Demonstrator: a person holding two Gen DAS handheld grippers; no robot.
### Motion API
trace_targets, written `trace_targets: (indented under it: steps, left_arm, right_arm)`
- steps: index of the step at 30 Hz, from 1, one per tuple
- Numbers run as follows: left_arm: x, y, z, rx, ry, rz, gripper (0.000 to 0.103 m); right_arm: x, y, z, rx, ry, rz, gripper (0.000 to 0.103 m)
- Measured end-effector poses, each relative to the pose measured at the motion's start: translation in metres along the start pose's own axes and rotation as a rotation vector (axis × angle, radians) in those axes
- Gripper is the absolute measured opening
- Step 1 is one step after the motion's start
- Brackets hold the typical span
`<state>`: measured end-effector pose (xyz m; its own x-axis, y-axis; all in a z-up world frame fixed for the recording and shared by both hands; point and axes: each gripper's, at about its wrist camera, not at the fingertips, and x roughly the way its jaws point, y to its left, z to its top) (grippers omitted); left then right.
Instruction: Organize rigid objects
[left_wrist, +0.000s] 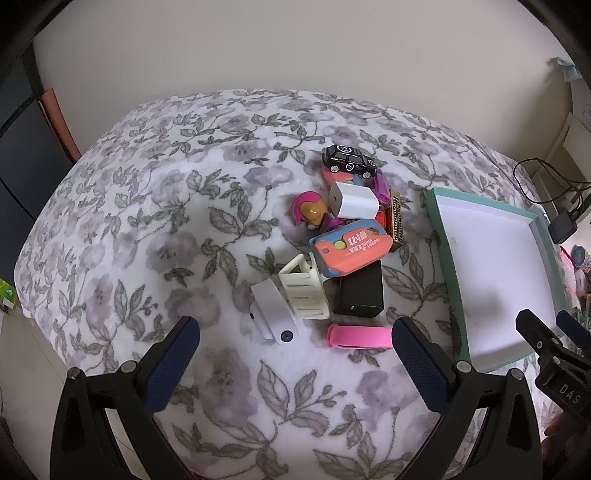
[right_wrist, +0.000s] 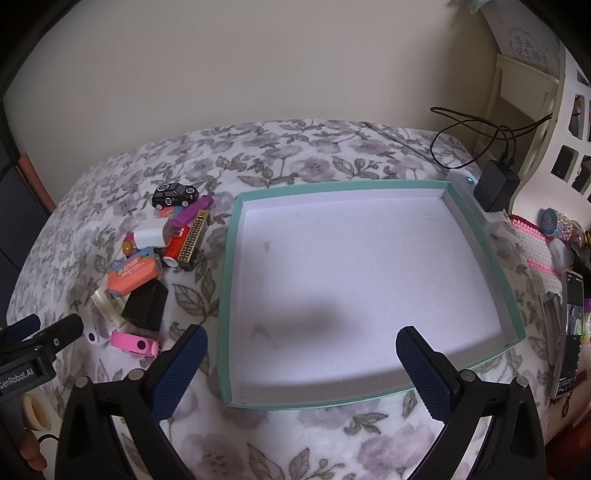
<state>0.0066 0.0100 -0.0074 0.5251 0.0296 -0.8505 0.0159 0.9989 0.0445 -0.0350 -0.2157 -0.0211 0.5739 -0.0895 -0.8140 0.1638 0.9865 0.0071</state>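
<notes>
- A shallow teal-rimmed box tray (right_wrist: 480, 236) with a white floor lies on the floral blanket (right_wrist: 295, 155); nothing sits inside it, only faint smudges and a shadow.
- All the small rigid objects are heaped on the blanket just left of the tray, none of them touching it.
- Farthest from the camera in the heap is a black toy car (left_wrist: 349, 159); nearer lie a white charger cube (left_wrist: 354, 200) and a pink-helmeted figurine (left_wrist: 309, 211).
- A gold-and-black patterned block (right_wrist: 192, 240) lies closest to the tray's left wall.
- An orange and blue carrot knife toy (left_wrist: 351, 246) rests partly on a black box (left_wrist: 360, 294); a cream hair claw (left_wrist: 304, 291), a white clip (left_wrist: 275, 314) and a pink clip (left_wrist: 359, 336) lie nearest the camera.
- The left gripper (left_wrist: 295, 354) hovers over the near edge of the heap, jaws spread wide, touching nothing.
- The right gripper (right_wrist: 301, 363) hangs above the tray's near wall, jaws spread wide and empty.
</notes>
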Motion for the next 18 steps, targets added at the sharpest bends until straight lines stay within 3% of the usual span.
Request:
trace_targets:
  steps: [10,13,18]
  left_arm:
    - [0.001,0.009,0.001,-0.033,-0.002,-0.027,0.103]
    - [0.002,0.018,0.007,-0.068,0.013,-0.065,0.103]
    - [0.000,0.041,0.021,-0.111,0.004,-0.035,0.103]
  right_arm:
    - [0.002,0.002,0.001,-0.007,0.007,-0.003,0.103]
    - [-0.003,0.006,0.004,-0.003,-0.014,0.028,0.103]
    - [-0.013,0.034,0.017,-0.054,-0.056,0.114,0.103]
